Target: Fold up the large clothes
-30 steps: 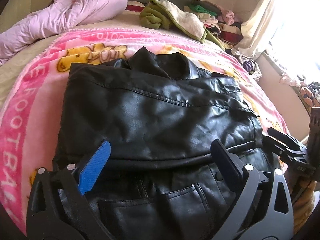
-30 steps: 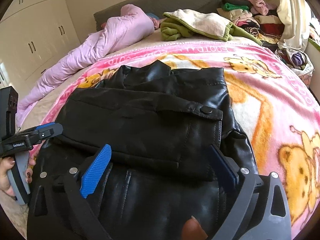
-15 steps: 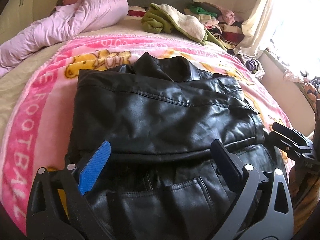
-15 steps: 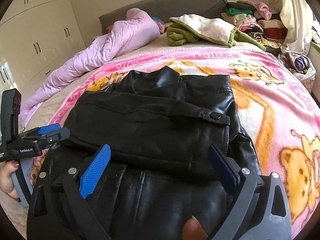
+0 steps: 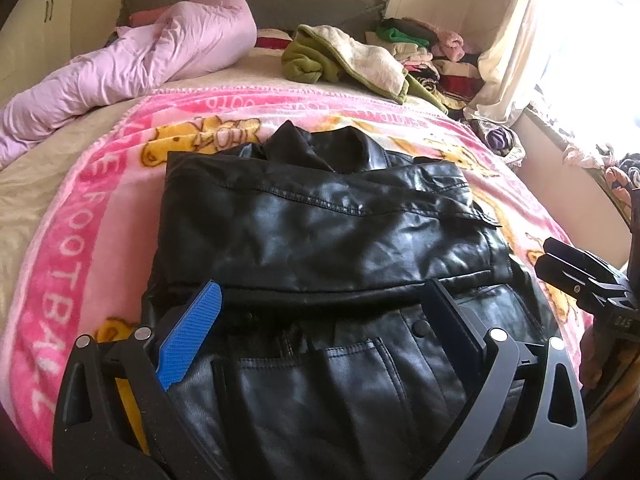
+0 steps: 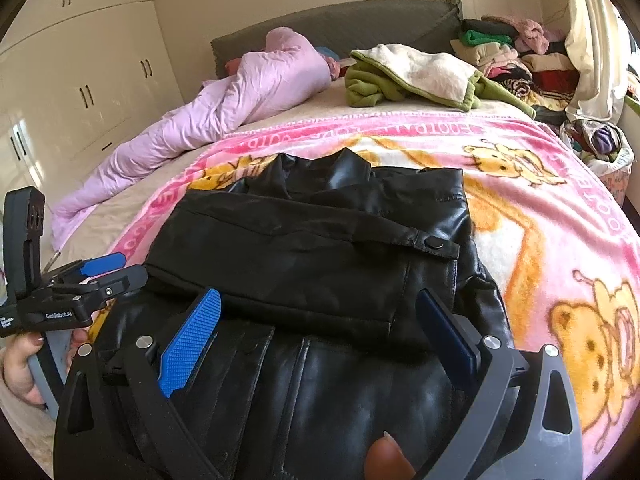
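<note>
The left gripper (image 5: 320,312) hangs low over the near part of a black leather jacket (image 5: 320,232), its two fingers spread wide with nothing between them; the blue ribbed pad (image 5: 188,340) of one finger faces inward. The right gripper (image 6: 320,316) sits the same way over the jacket's near right portion, fingers far apart and empty, with a fingertip (image 6: 386,458) of the person showing at the bottom edge of that view. In the right wrist view the left gripper (image 6: 108,270) appears at the jacket's left edge, held by a hand (image 6: 20,364) with painted nails; whether it touches the leather cannot be told.

The jacket lies on a pink cartoon-bear blanket (image 5: 64,264), spread over the bed. Its sleeves are folded across the body, forming a band across the middle, with a snap tab (image 6: 434,243) at the band's right end. The collar (image 5: 320,144) points toward the headboard (image 6: 340,28), and a front pocket (image 5: 352,356) shows near the left gripper.

Farther up the bed lie a crumpled lilac duvet (image 5: 132,64) and a green-and-cream fleece (image 5: 344,56). Stacked clothes (image 6: 504,52) sit in the corner by a pale curtain (image 5: 516,40). White wardrobe doors (image 6: 80,80) line the left wall.
</note>
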